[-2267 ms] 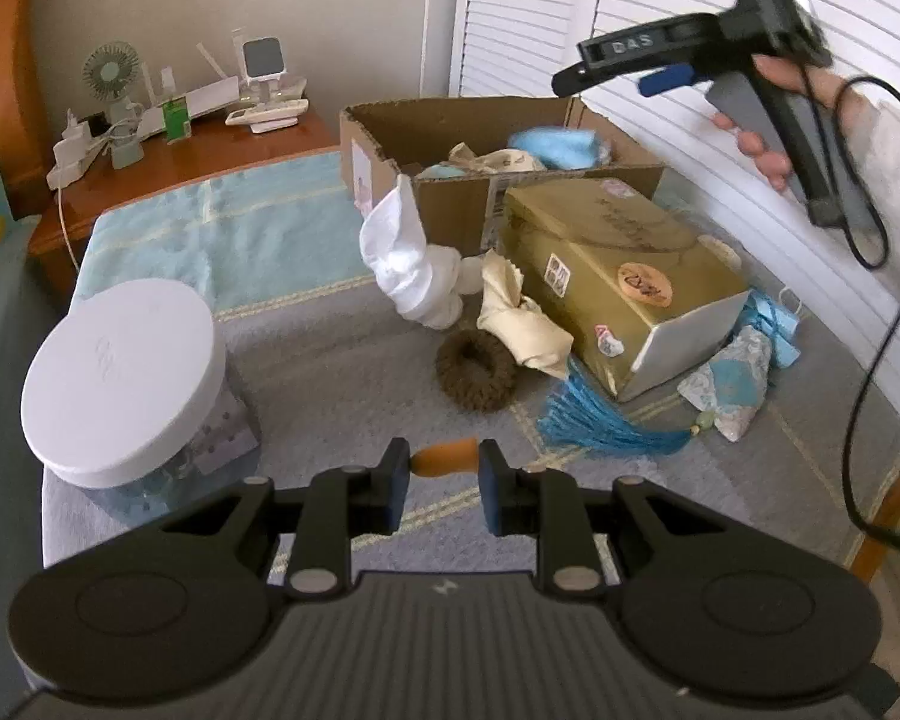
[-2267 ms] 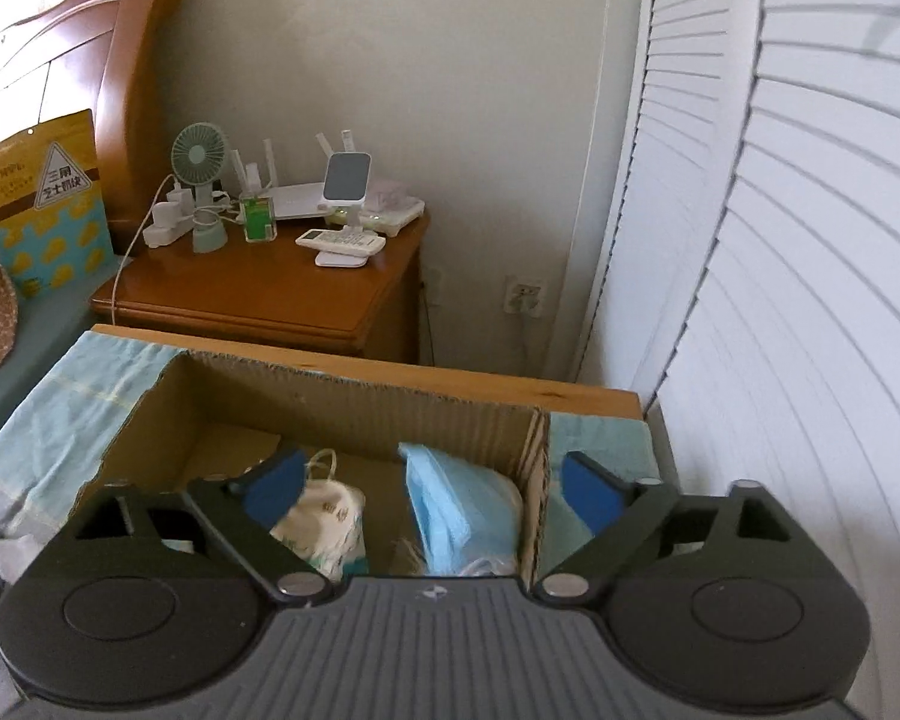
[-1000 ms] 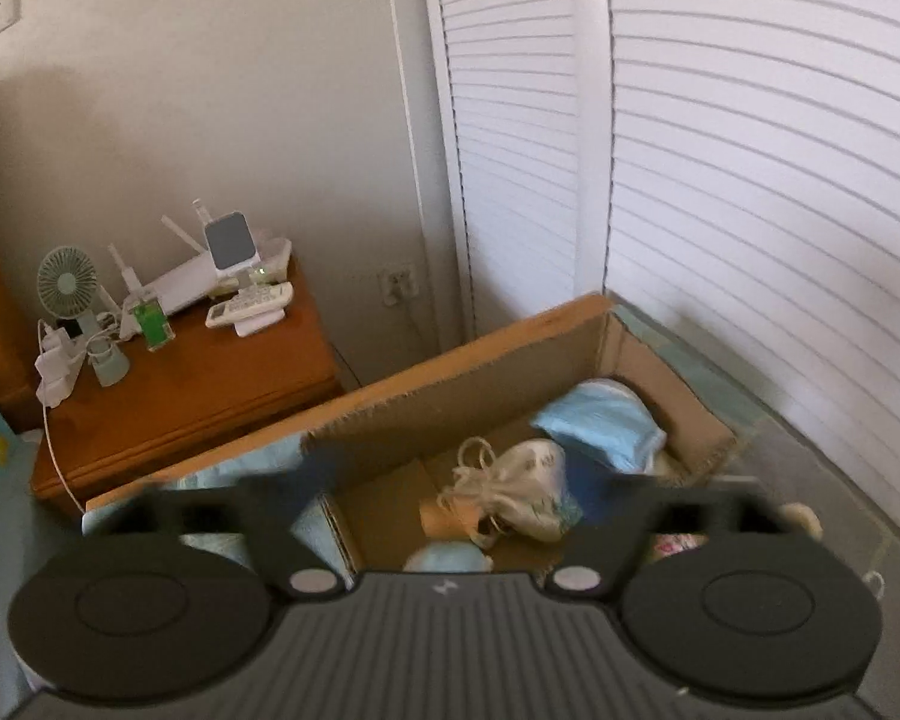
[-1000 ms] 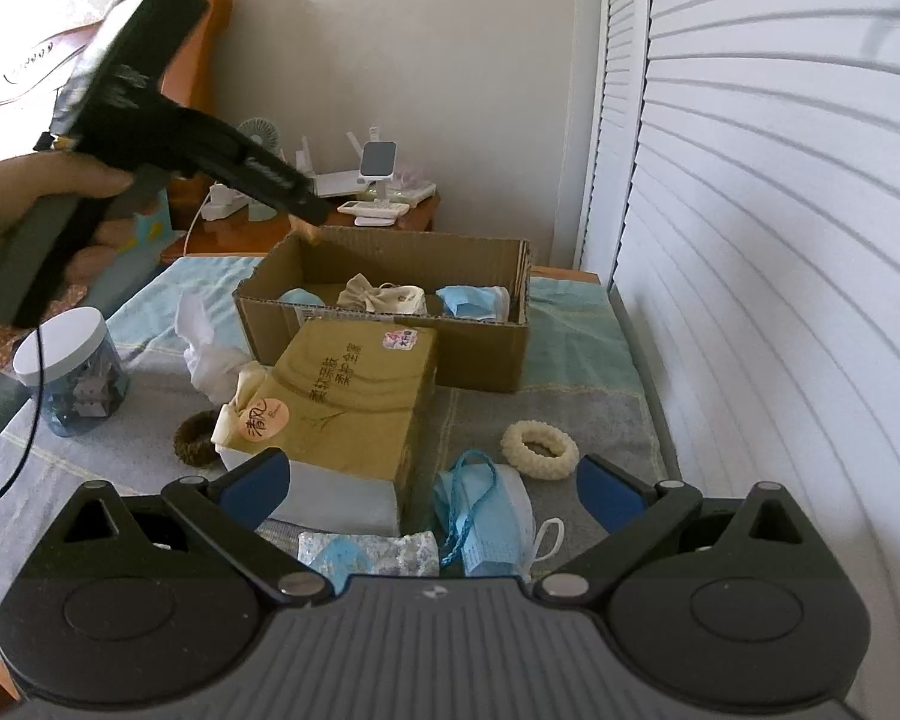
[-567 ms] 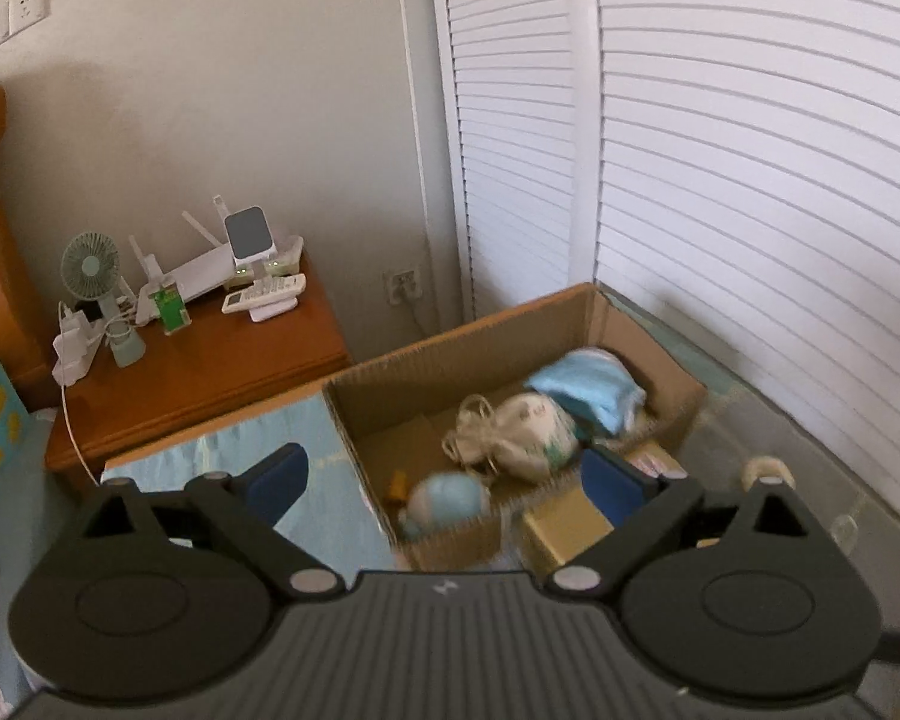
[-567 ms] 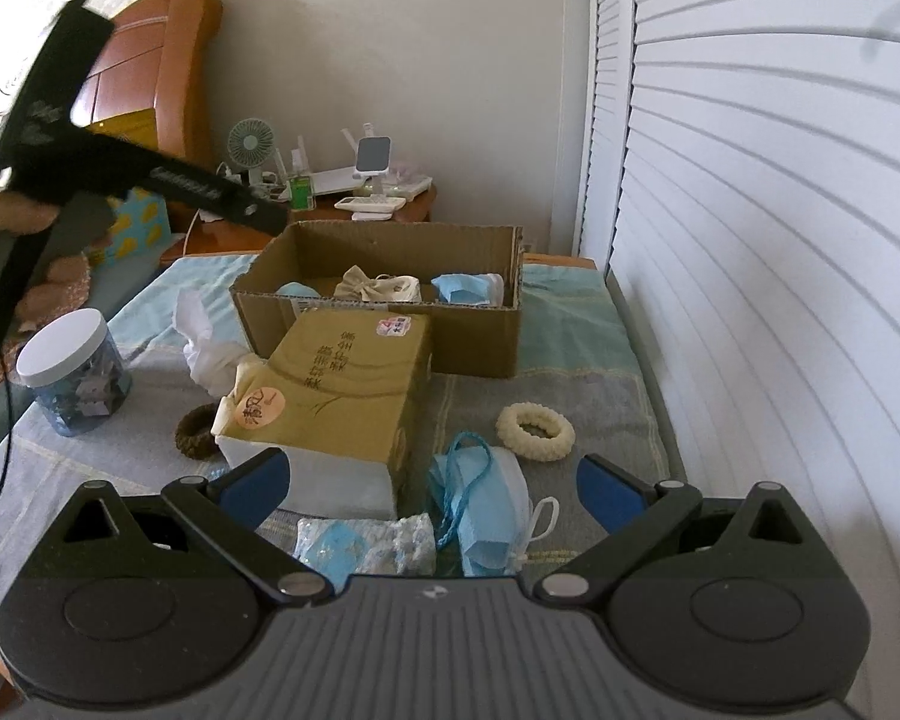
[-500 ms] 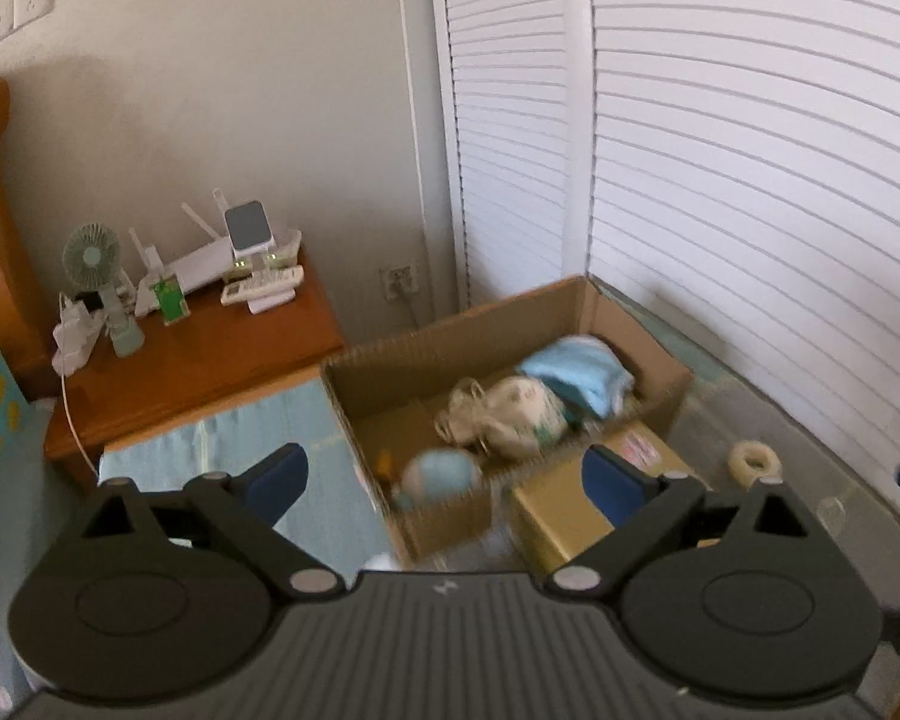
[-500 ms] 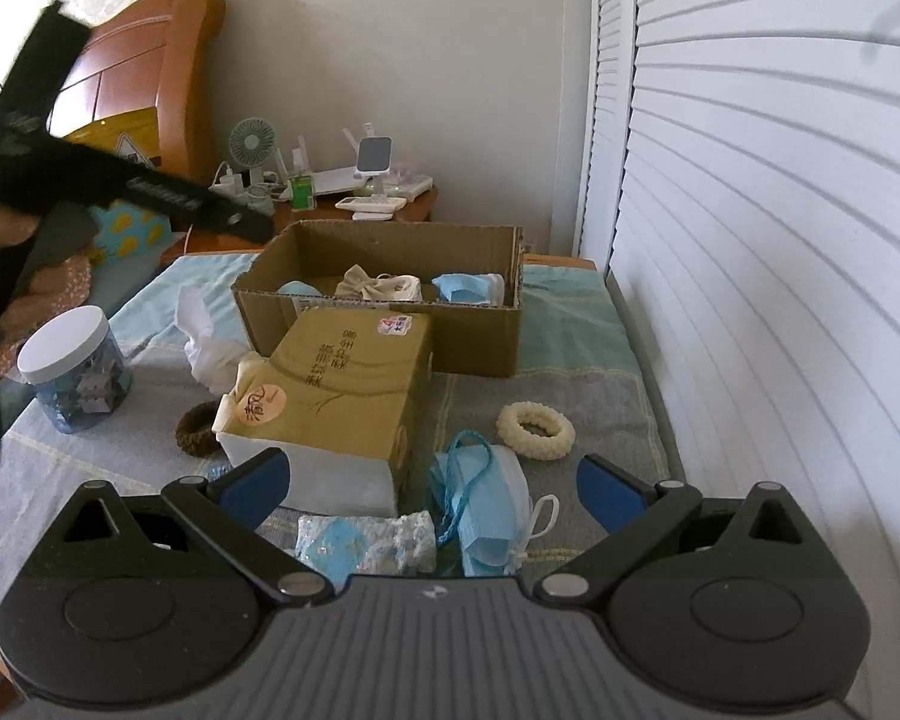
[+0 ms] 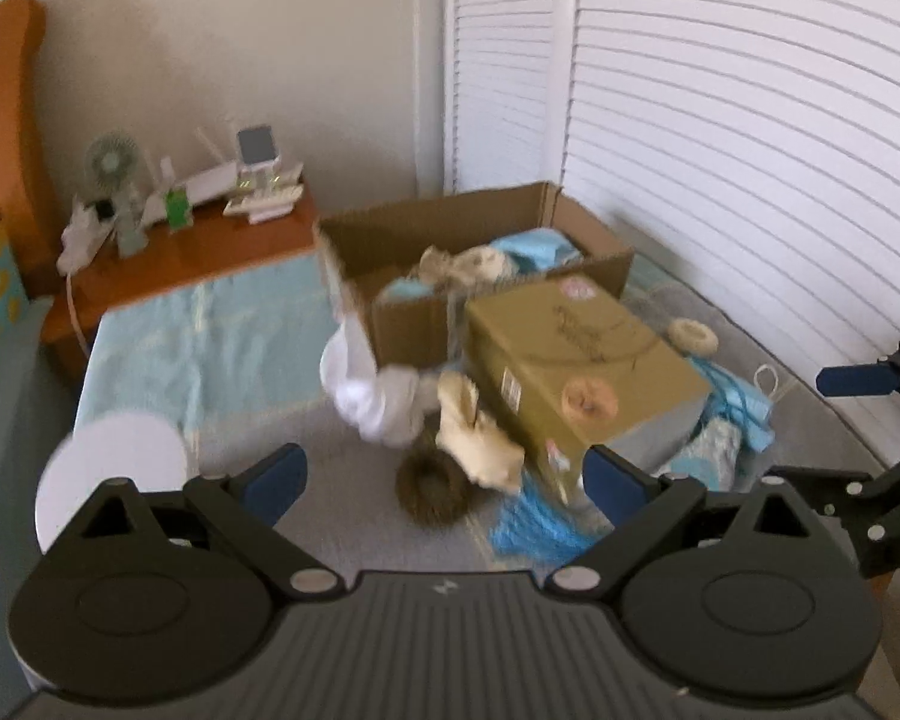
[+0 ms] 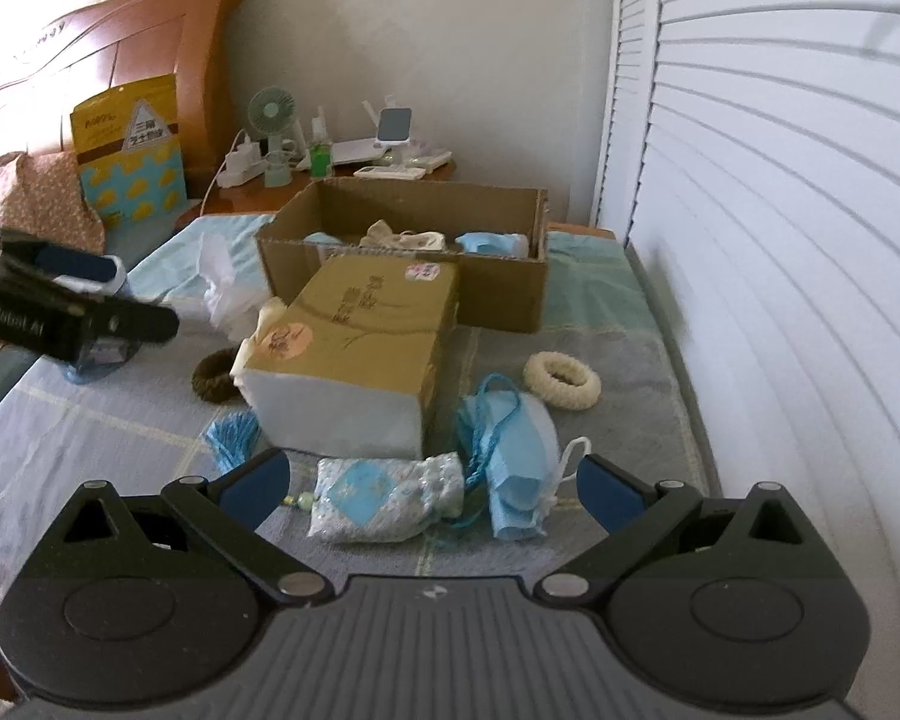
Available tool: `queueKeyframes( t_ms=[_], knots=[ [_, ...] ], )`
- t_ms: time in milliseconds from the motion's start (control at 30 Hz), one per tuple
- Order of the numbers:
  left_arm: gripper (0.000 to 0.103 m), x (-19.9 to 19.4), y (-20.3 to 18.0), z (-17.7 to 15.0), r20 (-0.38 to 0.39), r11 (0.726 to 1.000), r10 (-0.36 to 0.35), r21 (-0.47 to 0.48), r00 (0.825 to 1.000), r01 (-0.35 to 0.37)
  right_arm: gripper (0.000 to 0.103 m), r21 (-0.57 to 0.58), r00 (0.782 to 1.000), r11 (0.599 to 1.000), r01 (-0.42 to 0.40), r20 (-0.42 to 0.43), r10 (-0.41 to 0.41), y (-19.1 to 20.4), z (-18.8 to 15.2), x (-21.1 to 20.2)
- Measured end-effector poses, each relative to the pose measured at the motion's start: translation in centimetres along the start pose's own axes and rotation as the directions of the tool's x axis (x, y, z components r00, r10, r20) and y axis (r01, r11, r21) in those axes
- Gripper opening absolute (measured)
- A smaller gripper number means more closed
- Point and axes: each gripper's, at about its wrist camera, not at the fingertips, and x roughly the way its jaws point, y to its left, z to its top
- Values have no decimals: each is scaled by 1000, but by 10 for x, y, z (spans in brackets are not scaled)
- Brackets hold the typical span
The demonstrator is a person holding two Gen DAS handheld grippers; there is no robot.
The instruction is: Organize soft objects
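Left tongs (image 9: 444,480) spread wide, holding nothing, hovering above the bed (image 9: 222,330). Right tongs (image 10: 432,486) also spread, empty, low over the bed's near edge.

Just past the right tongs at 12 o'clock: pale blue drawstring pouch (image 10: 384,498), blue face mask (image 10: 516,450) touching it at 3 o'clock. Blue tassel (image 10: 231,438) at 10 o'clock of the pouch. Gold carton (image 10: 360,348) lies behind these. Cream scrunchie (image 10: 561,381) at 3 o'clock of the carton, apart from it. Brown scrunchie (image 10: 213,381) at its 9 o'clock; cream cloth (image 9: 477,438) and white cloth (image 9: 369,396) bunched against the carton's left end.

Cardboard box (image 10: 498,294) open at 12 o'clock behind the carton, holding a blue item (image 10: 486,243) and a beige pouch (image 10: 402,237). White-lidded jar (image 9: 111,474) at 9 o'clock of the left tongs, blurred. Nightstand (image 9: 174,258) with a small fan (image 10: 270,111) beyond the bed.
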Motion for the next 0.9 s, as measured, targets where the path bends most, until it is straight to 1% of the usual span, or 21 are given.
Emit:
queueKeyframes(
  t_ms=[67, 133, 267, 400, 467, 600, 733, 833, 900],
  knots=[
    [98, -1, 0, -9, -7, 1000, 9, -13, 1000, -9, 103, -8, 1000, 1000, -17, -1, 17, 3, -1, 2],
    [98, -3, 1, -16, 8, 999, 44, -32, 999, -44, 103, -17, 1000, 999, -30, -9, 30, 5, -2, 7],
    [98, -5, 5, -25, 22, 997, 64, -46, 998, -63, 103, -43, 999, 998, -41, -26, 40, 13, 0, 18],
    [99, -1, 8, -27, 13, 998, 49, -43, 999, -48, 103, -80, 997, 995, -60, -48, 56, 21, 2, 32],
    [99, 3, 10, -28, -4, 999, 40, -34, 999, -40, 103, -96, 997, 994, -57, -61, 51, 24, 3, 40],
    [99, 8, 12, -30, -13, 999, 19, -49, 1000, -19, 103, -116, 995, 992, -54, -86, 44, 28, 3, 54],
    [99, 11, 10, -32, -8, 999, 25, -31, 1000, -25, 103, -113, 992, 993, -42, -123, 28, 29, 0, 66],
    [99, 16, 11, -31, -19, 1000, -6, -29, 1000, 6, 103, -102, 982, 991, -89, -174, 70, 33, -5, 69],
    [99, 20, 12, -30, -23, 1000, -12, -25, 1000, 11, 103, -105, 973, 985, -139, -197, 116, 39, -9, 68]
  ],
)
